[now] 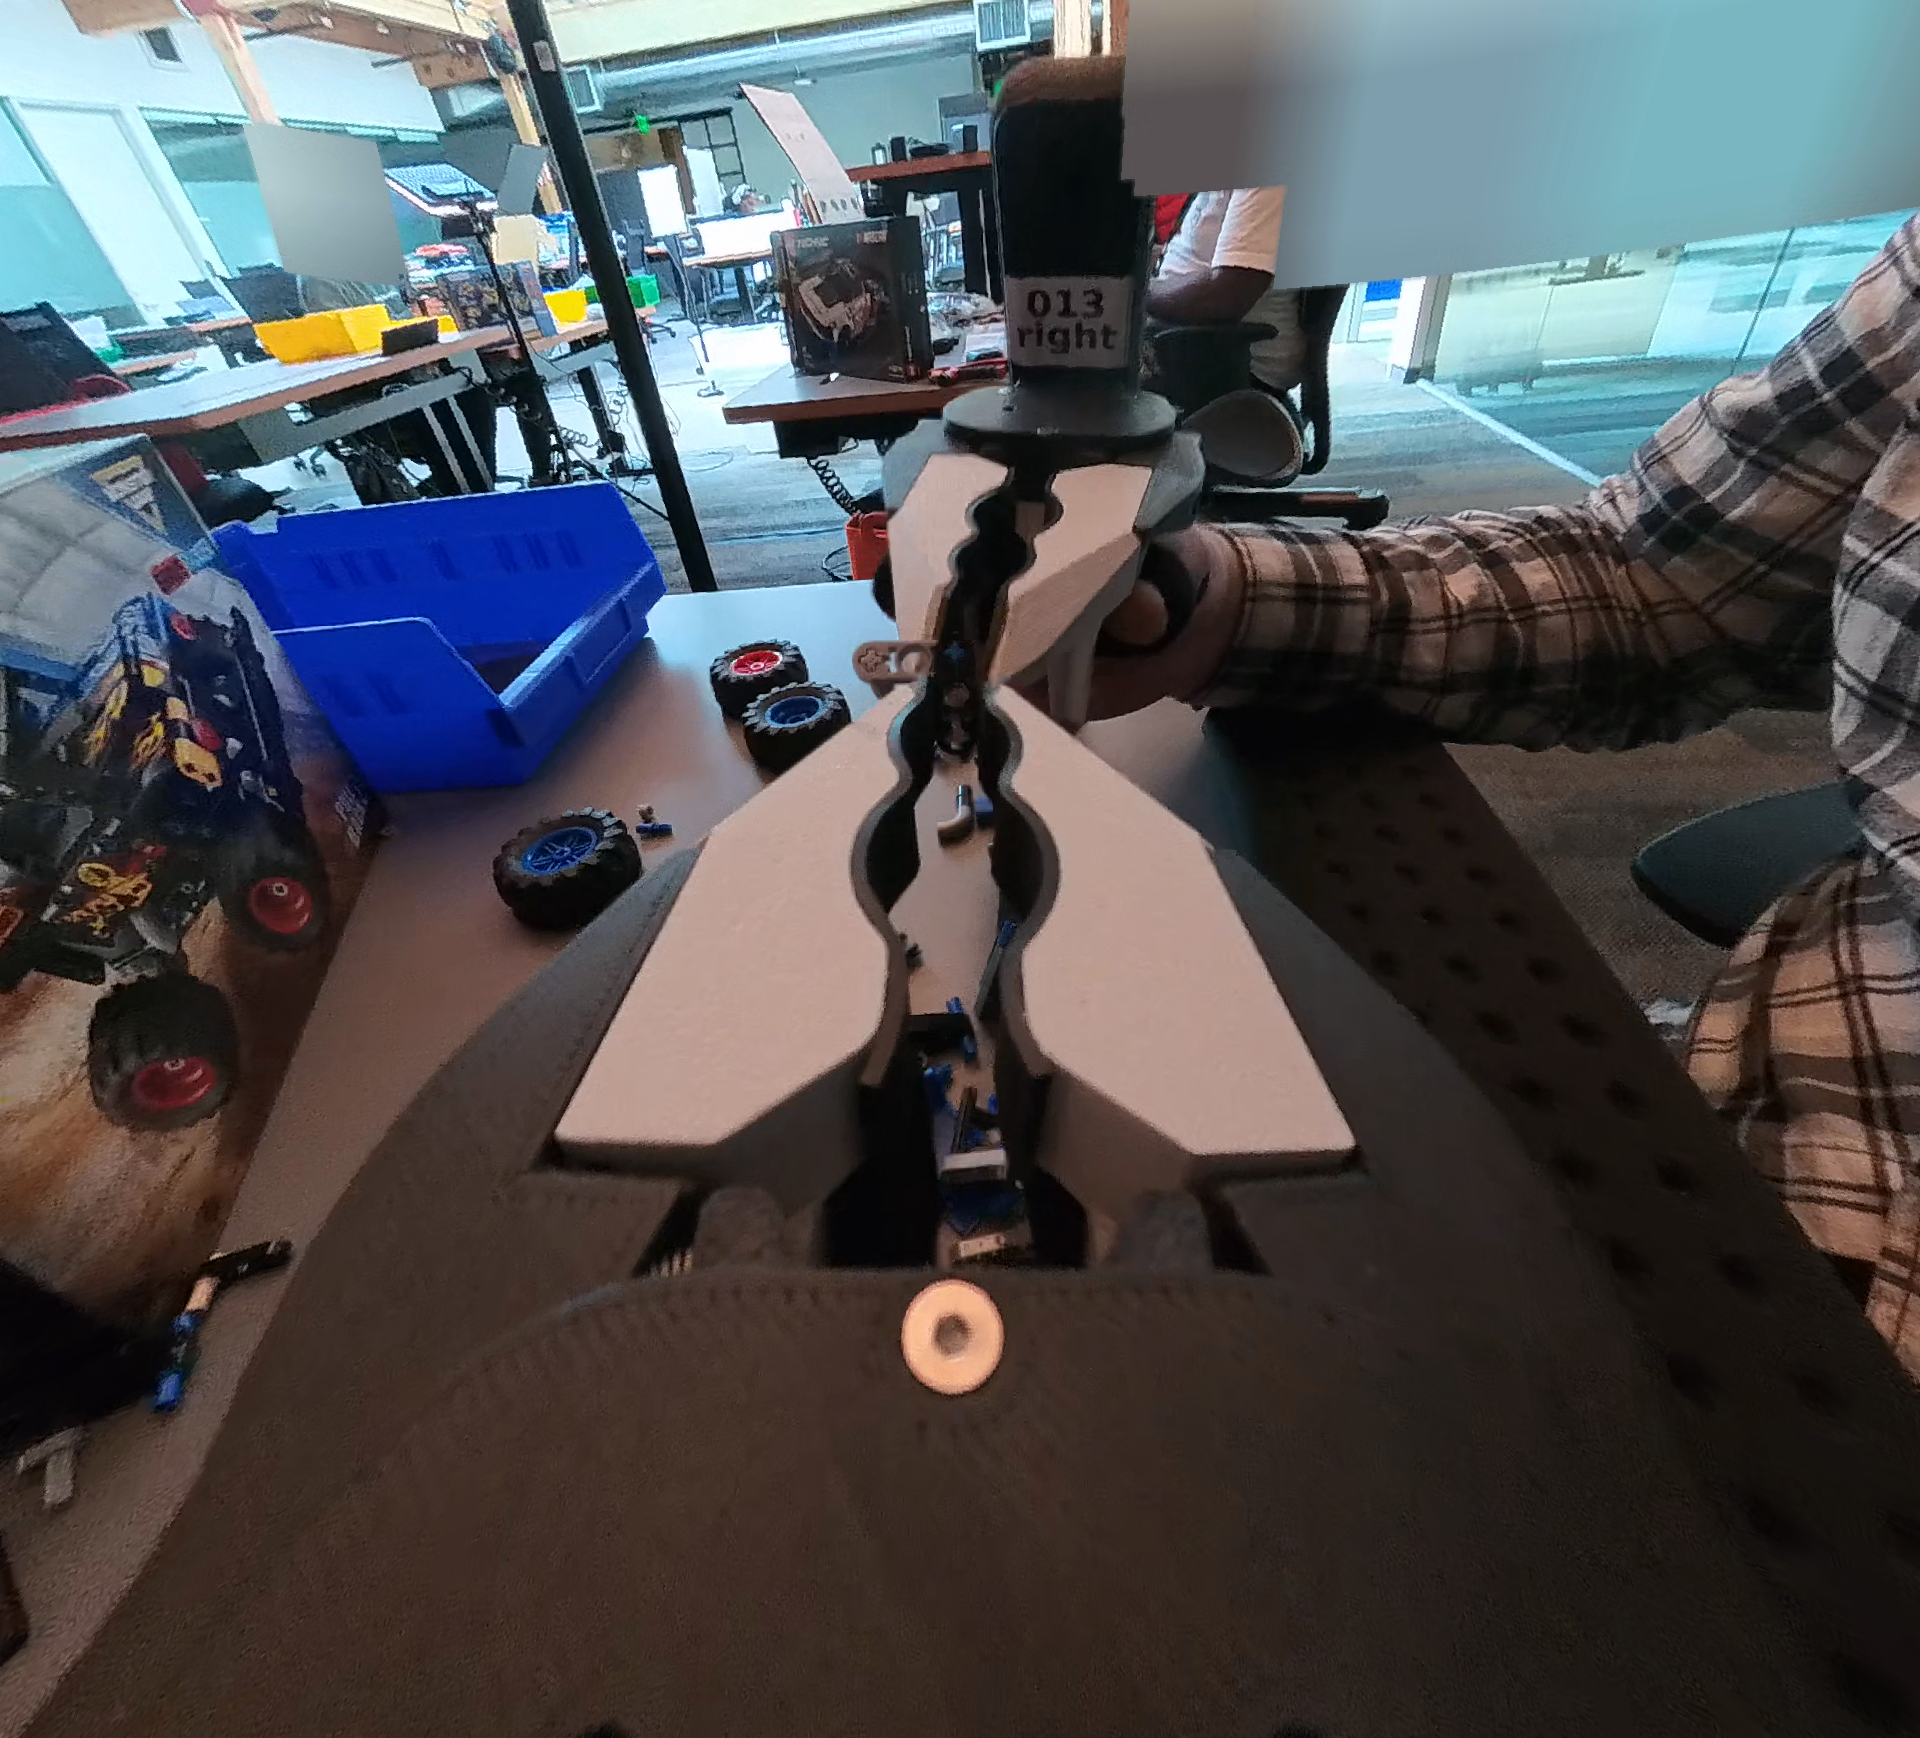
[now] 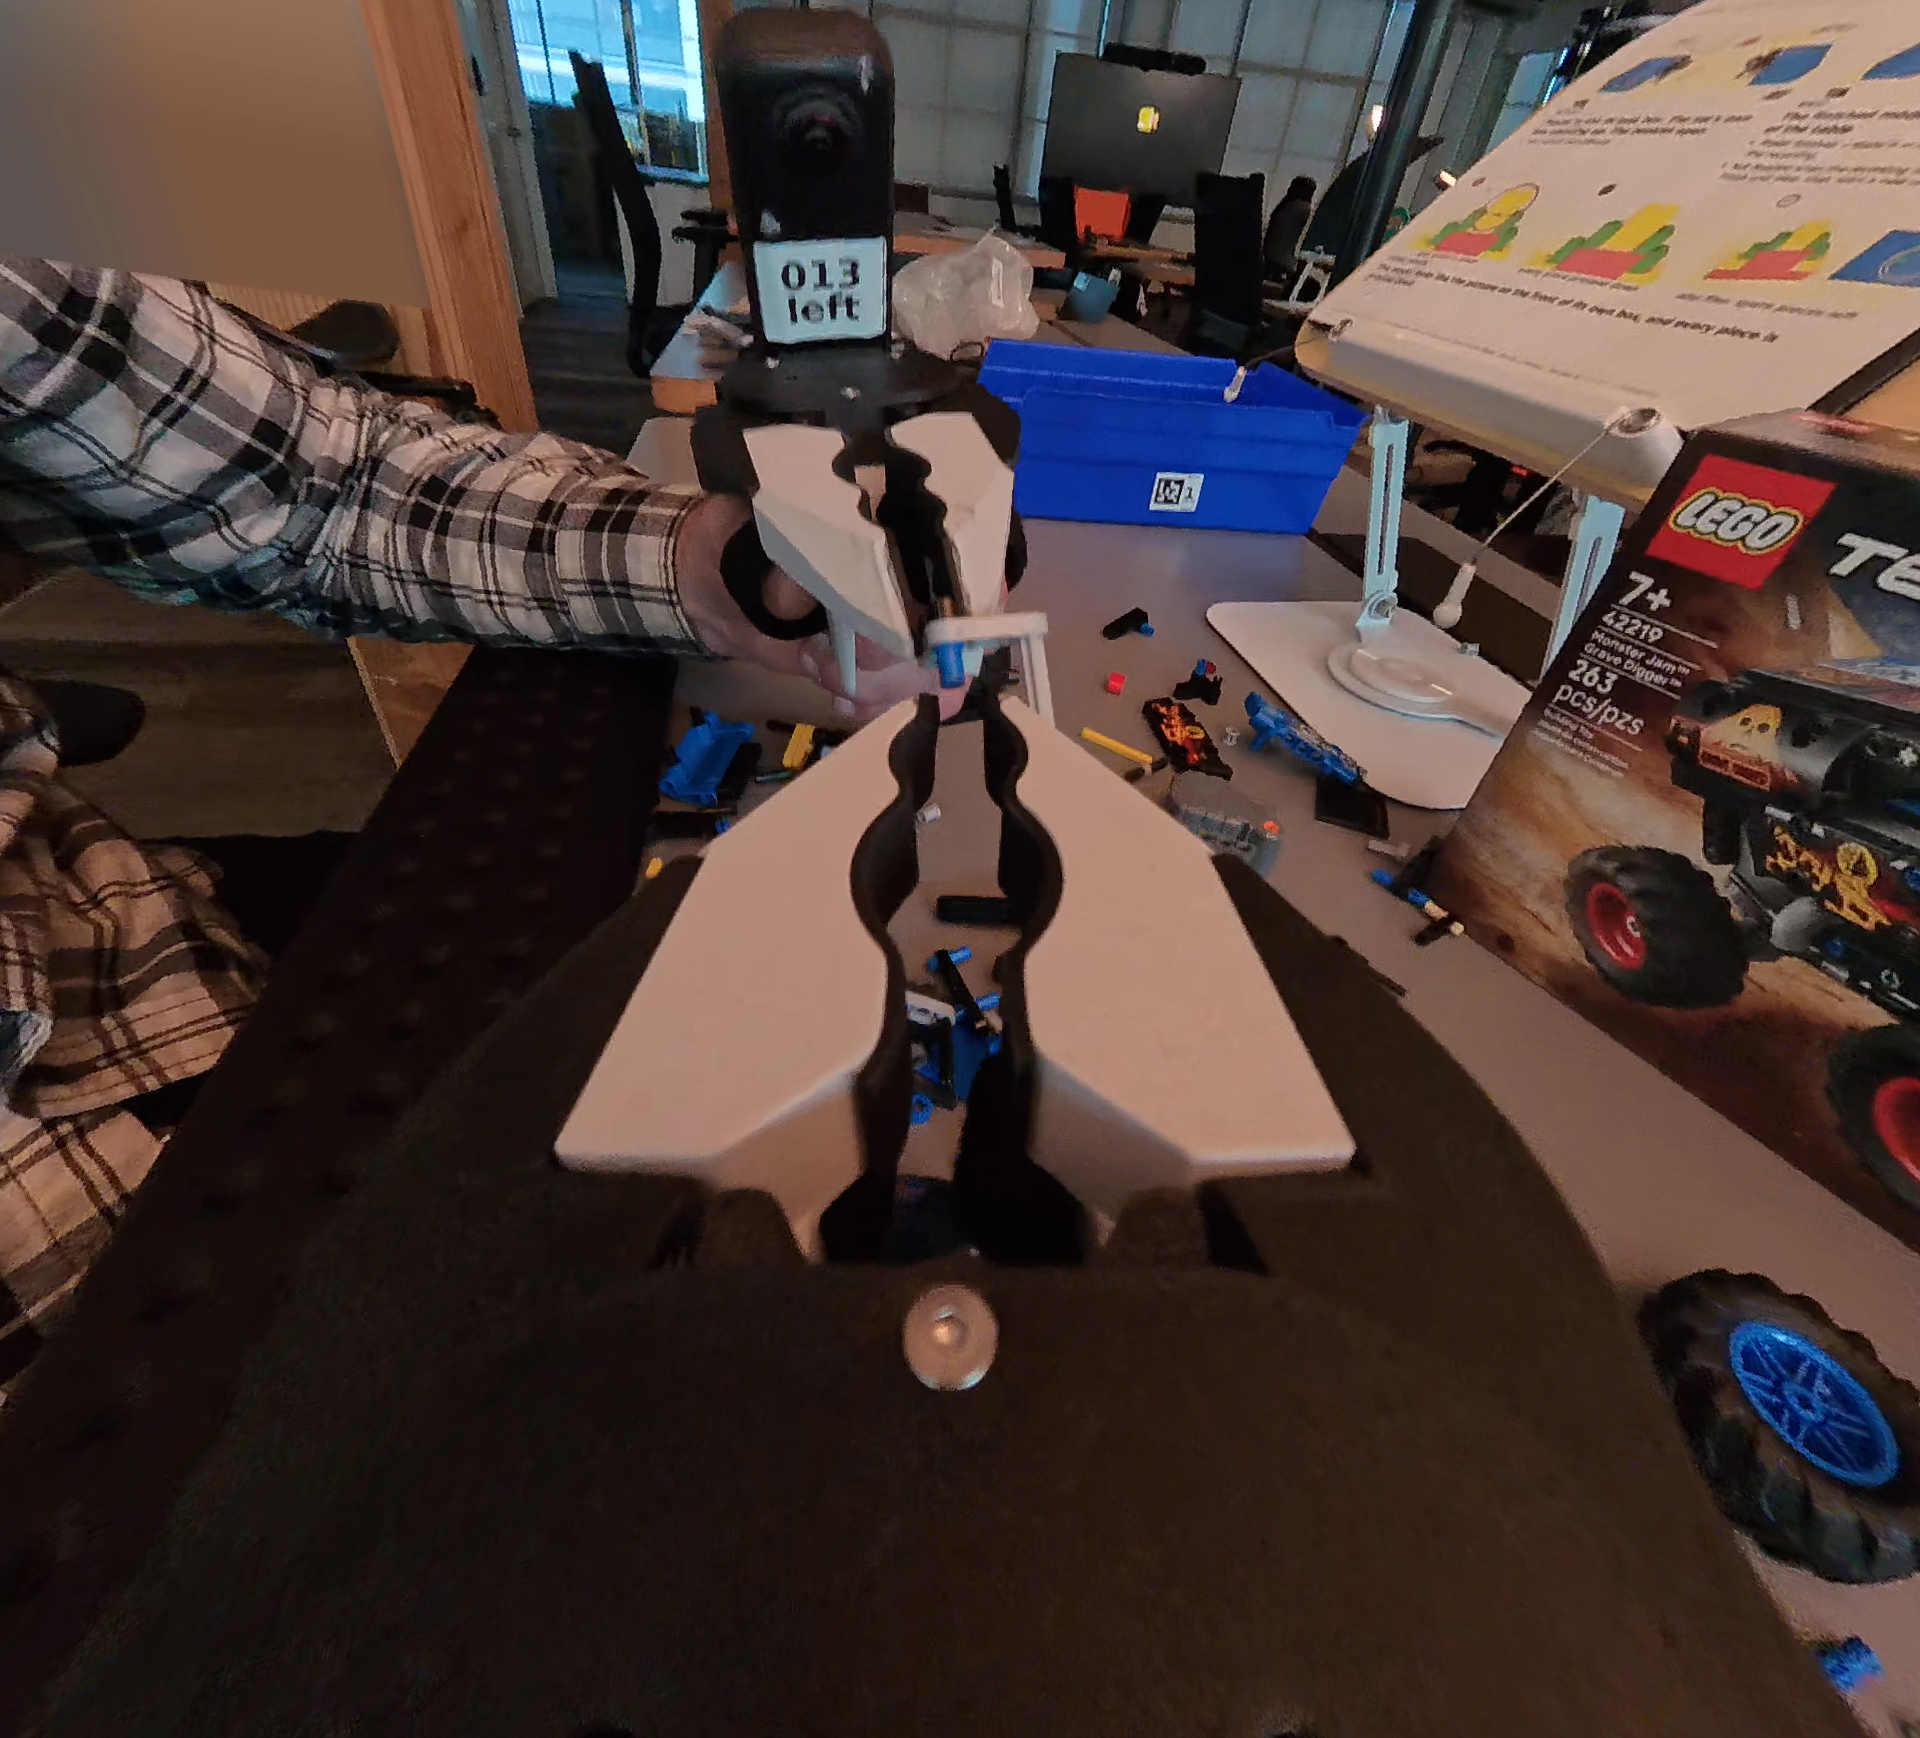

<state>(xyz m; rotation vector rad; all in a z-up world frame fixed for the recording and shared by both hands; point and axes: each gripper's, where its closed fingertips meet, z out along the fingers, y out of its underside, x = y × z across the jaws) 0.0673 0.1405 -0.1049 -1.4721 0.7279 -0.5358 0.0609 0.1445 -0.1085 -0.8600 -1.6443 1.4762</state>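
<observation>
**Two grippers meet on one small black beam**

Each gripper carries a white printed label under its camera, and the blue bin wears a small white coded sticker. A toy box with a red brand logo and a monster truck picture stands at the bench edge, beside a printed instruction sheet on a white stand.

The left gripper and right gripper face each other tip to tip above the bench. Both pairs of jaws are closed onto the black beam. Its long axis runs from one gripper to the other. A grey connector juts sideways from it, and a blue pin sits at its end.

The bin's inside is mostly hidden. Loose wheels and small bricks lie on the bench.
</observation>
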